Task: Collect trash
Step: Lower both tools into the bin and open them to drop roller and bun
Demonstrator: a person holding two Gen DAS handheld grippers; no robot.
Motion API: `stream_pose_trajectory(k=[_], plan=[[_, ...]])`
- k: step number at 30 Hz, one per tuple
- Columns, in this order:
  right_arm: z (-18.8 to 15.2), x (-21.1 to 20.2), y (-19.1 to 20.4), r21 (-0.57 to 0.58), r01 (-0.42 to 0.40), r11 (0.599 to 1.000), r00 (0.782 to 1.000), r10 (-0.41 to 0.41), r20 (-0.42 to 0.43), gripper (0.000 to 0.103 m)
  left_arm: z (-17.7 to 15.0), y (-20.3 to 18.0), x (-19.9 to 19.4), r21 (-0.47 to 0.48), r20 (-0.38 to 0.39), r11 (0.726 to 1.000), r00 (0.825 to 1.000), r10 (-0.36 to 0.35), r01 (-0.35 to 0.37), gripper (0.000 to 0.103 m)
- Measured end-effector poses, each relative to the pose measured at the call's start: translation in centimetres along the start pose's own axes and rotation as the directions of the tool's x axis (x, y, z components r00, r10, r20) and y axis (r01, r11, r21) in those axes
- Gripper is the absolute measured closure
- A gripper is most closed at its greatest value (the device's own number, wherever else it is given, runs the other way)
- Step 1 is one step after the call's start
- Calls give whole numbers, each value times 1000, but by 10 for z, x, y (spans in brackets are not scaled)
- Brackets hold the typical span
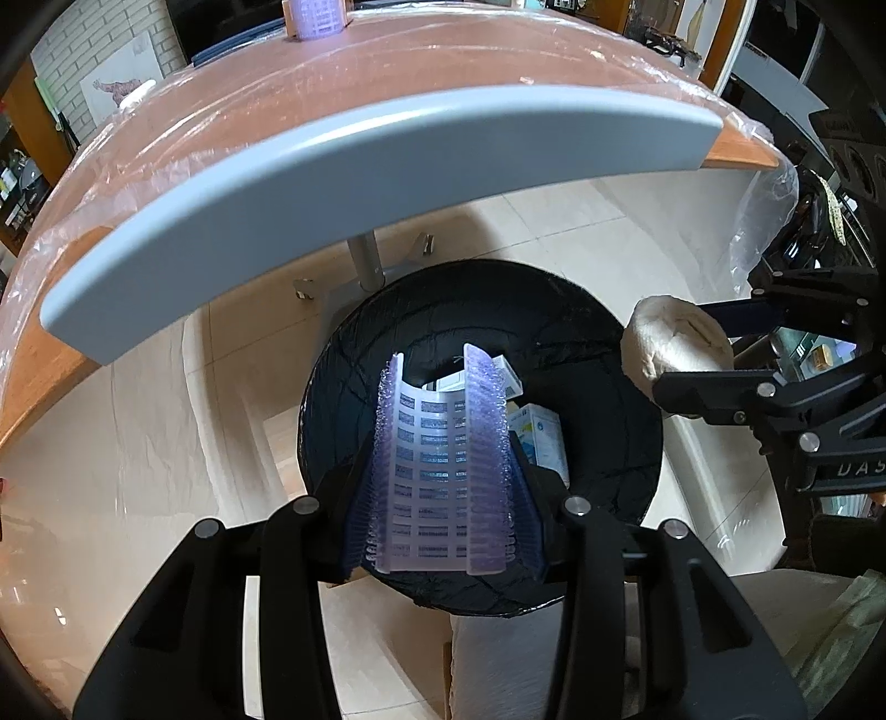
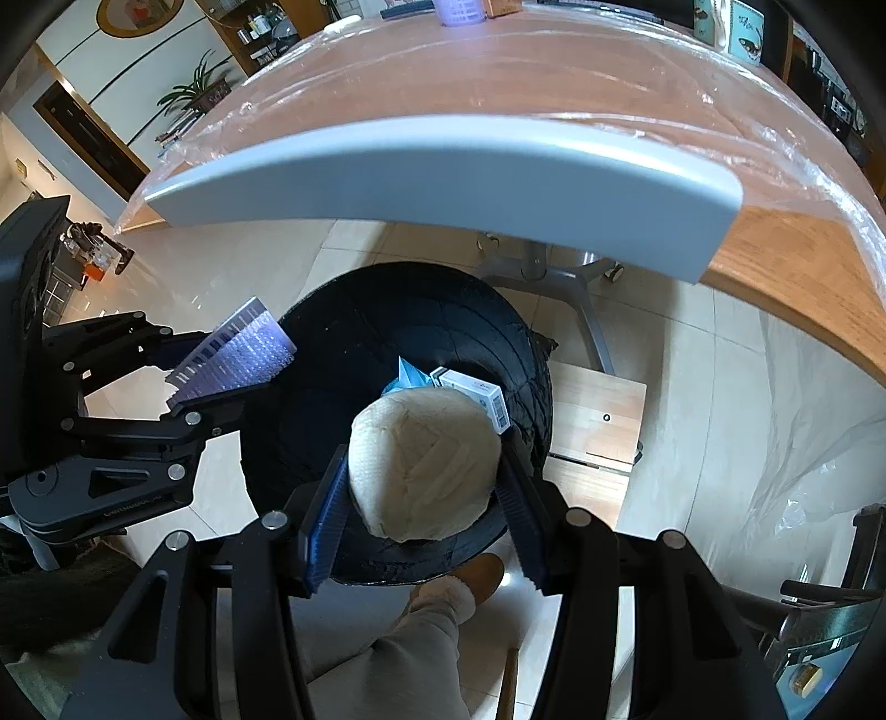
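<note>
My left gripper is shut on a purple bristly hair roller and points steeply down over a bin lined with a black bag. My right gripper is shut on a cream roll of paper above the same bin. Inside the bin lie a white box and a blue packet. The right gripper with its roll hangs at the bin's right rim. The left gripper with the roller hangs at the bin's left rim.
A wooden table under clear plastic sheet, with a grey edge strip, overhangs the bin's far side. A second purple roller stands on it. A grey table leg, a wooden stool and a person's leg and slipper surround the bin.
</note>
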State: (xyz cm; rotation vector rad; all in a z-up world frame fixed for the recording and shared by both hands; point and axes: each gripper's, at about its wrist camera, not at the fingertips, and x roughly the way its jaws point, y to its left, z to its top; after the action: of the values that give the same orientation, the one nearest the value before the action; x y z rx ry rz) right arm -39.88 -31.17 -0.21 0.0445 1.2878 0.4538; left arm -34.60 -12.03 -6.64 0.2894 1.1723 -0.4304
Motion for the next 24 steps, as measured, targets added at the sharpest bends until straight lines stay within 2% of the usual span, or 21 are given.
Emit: stream_pose_trajectory(k=[24], plan=[[2, 35, -7, 7, 36, 999, 996, -35, -80, 52, -4, -2, 42, 47, -98, 998, 995, 34, -30, 59]])
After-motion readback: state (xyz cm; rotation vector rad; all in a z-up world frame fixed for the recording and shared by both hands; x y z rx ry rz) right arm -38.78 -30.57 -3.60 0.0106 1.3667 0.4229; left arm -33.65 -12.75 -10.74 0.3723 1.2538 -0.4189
